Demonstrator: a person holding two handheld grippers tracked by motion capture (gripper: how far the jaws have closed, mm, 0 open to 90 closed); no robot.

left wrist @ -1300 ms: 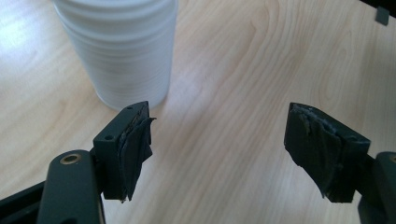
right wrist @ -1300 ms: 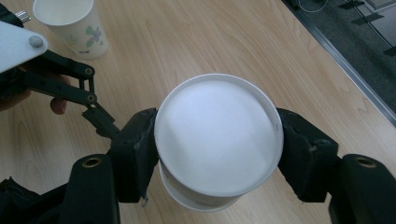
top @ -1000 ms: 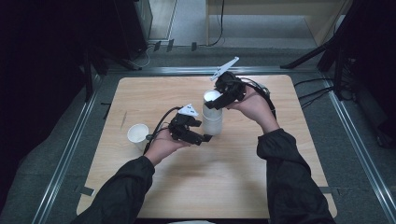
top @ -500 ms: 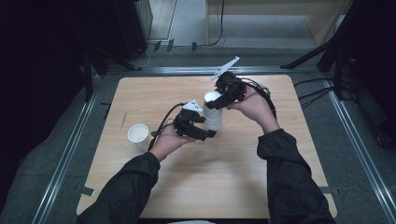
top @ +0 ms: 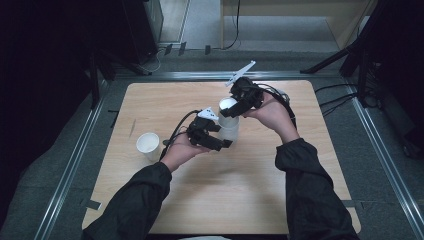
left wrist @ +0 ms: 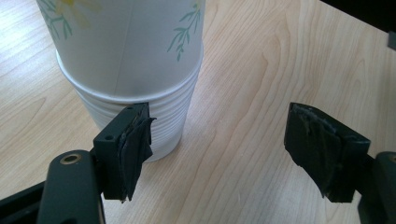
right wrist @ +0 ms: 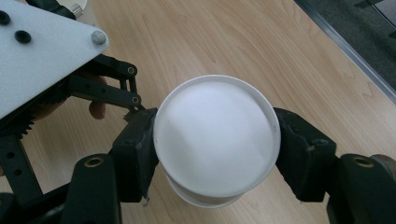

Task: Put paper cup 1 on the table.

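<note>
Pale wooden tabletop [top: 240, 200], person seated at the near edge, dark sleeves, one two-jaw black gripper in each hand. Near the middle of the table stands a stack of cups: a white paper cup printed with green leaves and a yellow flower [left wrist: 126, 42] sits nested in a white ribbed plastic cup [left wrist: 154, 126], whose base rests on the wood. In the high view the stack [top: 229, 122] lies between the two hands. The right gripper [right wrist: 215, 144] comes at the stack from above; in the right gripper view both black pads press against opposite sides of the upper cup's round white rim [right wrist: 271, 126], so this claw is clamped on the paper cup, and its jaws have just been closing that last bit onto it. The cup's inside looks plain white; contents cannot be told. The left gripper [left wrist: 219, 140] is low, level with the ribbed cup. Its jaws stand part open: one pad [left wrist: 135, 140] is at the ribbed wall, touching or just short of it, I cannot tell which, while the other pad [left wrist: 317, 144] hangs well clear over bare wood, so nothing is gripped. A second white paper cup [top: 148, 145] stands upright by itself to the left of the left hand [top: 180, 150], apart from the stack.
</note>
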